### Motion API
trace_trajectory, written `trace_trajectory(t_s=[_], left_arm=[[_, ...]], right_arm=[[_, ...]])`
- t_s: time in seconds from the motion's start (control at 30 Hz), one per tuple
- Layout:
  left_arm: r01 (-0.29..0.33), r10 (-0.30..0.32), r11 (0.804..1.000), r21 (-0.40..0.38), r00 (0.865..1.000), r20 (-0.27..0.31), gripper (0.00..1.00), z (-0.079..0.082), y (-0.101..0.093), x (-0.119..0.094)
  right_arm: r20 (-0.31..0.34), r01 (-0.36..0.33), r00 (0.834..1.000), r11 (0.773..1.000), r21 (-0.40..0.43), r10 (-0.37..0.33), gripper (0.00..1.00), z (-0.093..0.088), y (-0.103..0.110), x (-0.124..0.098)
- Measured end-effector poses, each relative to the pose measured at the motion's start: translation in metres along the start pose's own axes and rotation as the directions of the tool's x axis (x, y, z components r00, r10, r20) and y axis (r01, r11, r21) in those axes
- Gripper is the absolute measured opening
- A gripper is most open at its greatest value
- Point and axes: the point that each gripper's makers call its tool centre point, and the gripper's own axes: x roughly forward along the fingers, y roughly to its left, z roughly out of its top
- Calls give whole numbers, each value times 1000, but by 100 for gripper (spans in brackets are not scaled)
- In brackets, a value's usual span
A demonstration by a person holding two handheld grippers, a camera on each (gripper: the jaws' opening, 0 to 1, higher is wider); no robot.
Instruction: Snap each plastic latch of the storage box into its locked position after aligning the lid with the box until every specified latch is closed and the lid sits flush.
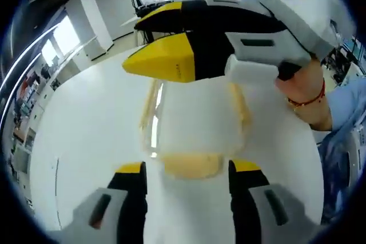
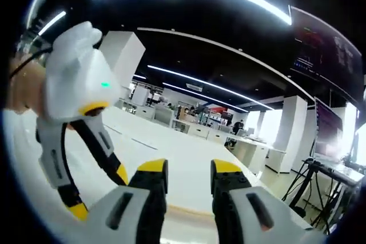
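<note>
1. The storage box [image 1: 197, 124] is sitting on the white table [image 1: 86, 141], straight ahead of the left tool [image 1: 187, 171] in the left gripper view. Its white lid is lying on top; contents cannot be determined.
2. A pale yellow latch [image 1: 191, 164] is lying between the left tool's jaws, which are standing apart and gripping nothing.
3. The right tool [image 1: 171, 61] is crossing over the far end of the box, carried by a person's hand [image 1: 303, 87]; its yellow jaw tips appear parted.
4. In the right gripper view, the right tool [image 2: 189, 178] is showing a narrow gap, holding nothing, with the left tool [image 2: 86, 158] beside it.
5. Open table surface is extending left of the box.
</note>
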Motion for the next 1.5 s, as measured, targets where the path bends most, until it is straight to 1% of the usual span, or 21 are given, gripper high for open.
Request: trace_trajectory(t_s=[0.1,0.23,0.27,0.47,0.53,0.57,0.67,0.87,0.97,1.0,1.07,1.23,1.4,1.47,1.5], left_arm=[[10,-10,1000,2,1000,-24,56,-2,2,4],[39,-39,999,-5,998,-42,52,-6,0,8],[58,-59,998,-19,998,-28,51,-4,-2,9],[79,-79,997,-21,996,-30,49,-1,-3,12],[88,-89,996,-19,996,-32,43,0,-4,13],[108,-108,994,-14,994,-33,42,1,-7,14],[102,-103,995,-11,994,-42,42,1,-7,16],[113,-114,993,-20,992,-58,41,0,-6,19],[120,-121,993,-22,988,-93,41,-3,-5,19],[123,-124,992,-20,986,-113,41,-5,-5,18],[129,-131,991,-23,982,-133,41,-8,-5,17],[151,-155,988,-35,970,-185,41,-20,-2,10],[166,-165,986,-17,959,-232,41,-31,-2,3],[172,-168,985,-7,950,-262,41,-36,-1,0],[173,-168,985,-7,950,-264,41,-36,-1,0]], right_arm=[[-5,-3,1000,1000,-2,3,29,-1,1,-1],[-7,-4,1000,1000,-2,4,29,-1,1,-2],[-9,-4,1000,1000,-2,4,29,-2,1,-3],[-30,-24,999,1000,-8,24,29,-7,6,-2],[-33,-24,999,1000,-12,23,29,-7,6,-2],[-34,-24,999,1000,-11,23,29,-8,5,-2],[-38,-25,999,1000,-5,25,29,-9,5,-2],[-45,-33,998,999,-14,32,29,-11,7,0],[-48,-35,998,999,-17,34,29,-12,7,1],[-49,-35,998,999,-14,34,29,-12,6,2],[-49,-34,998,999,-11,34,29,-13,5,2],[-53,-39,998,999,-8,39,29,-15,5,4],[-52,-45,998,999,-6,44,29,-15,6,5],[-47,-59,997,998,5,59,29,-15,8,6],[-47,-61,997,998,7,61,29,-15,9,6]])
